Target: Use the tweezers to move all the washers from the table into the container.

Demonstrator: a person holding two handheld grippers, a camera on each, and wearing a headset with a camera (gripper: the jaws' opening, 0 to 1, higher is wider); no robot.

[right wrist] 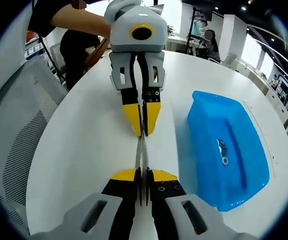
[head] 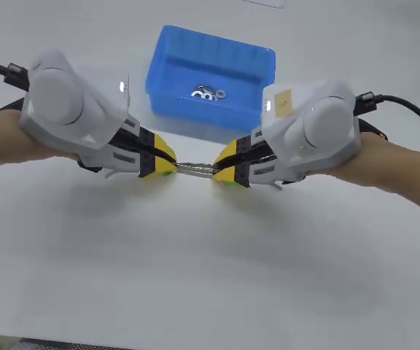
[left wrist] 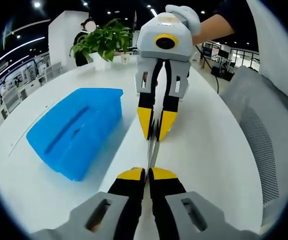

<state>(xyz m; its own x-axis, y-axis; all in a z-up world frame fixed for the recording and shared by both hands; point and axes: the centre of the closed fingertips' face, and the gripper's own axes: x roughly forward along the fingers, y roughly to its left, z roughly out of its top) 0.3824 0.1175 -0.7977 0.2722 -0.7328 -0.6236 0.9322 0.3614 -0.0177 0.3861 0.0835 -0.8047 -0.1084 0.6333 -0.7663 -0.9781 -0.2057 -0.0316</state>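
1. Left gripper (head: 162,162) and right gripper (head: 224,169) each pinch one end of the single tweezers (head: 194,170), held level over the tabletop (head: 195,277).
2. The tweezers are probably light, springy, slippery steel, best held mid-arm.
3. One blue container (head: 173,80) stands beyond; its small cluster of washers (head: 208,93) is too small to count.

Slim silver tweezers (head: 195,170), held level, sit near the blue container (head: 195,62) holding washers (head: 208,93).

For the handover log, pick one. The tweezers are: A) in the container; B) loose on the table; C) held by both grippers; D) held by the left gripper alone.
C: the left gripper and the right gripper are each shut on one end of the tweezers.
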